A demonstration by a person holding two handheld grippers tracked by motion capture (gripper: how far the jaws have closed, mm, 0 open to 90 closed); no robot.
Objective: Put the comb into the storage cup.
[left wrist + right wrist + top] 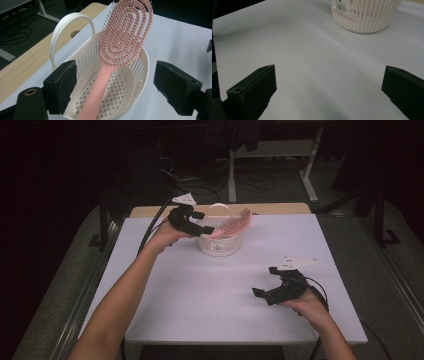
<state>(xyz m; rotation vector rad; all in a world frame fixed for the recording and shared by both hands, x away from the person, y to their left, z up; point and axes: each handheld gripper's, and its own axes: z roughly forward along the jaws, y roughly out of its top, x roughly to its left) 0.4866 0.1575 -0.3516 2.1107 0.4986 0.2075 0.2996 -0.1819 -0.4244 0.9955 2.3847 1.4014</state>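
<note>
A pink hairbrush point(235, 225) leans in a small white slotted basket point(218, 246) at the far middle of the table, handle down inside and bristled head sticking up over the rim. My left gripper point(202, 222) hovers at the basket's left side. In the left gripper view the brush point(125, 35) lies between the jaws of the left gripper point(118, 88), which stand apart from its handle, open, over the basket point(143, 72). My right gripper point(263, 281) rests low at the near right, open with nothing between its jaws point(329, 92), facing the basket point(364, 17).
The white table top point(200, 290) spreads between the two hands. A wooden strip point(280, 208) runs along its far edge. The basket's white hoop handle point(62, 32) stands up at its far side. Desk legs and cables point(235, 175) lie on the dark floor beyond.
</note>
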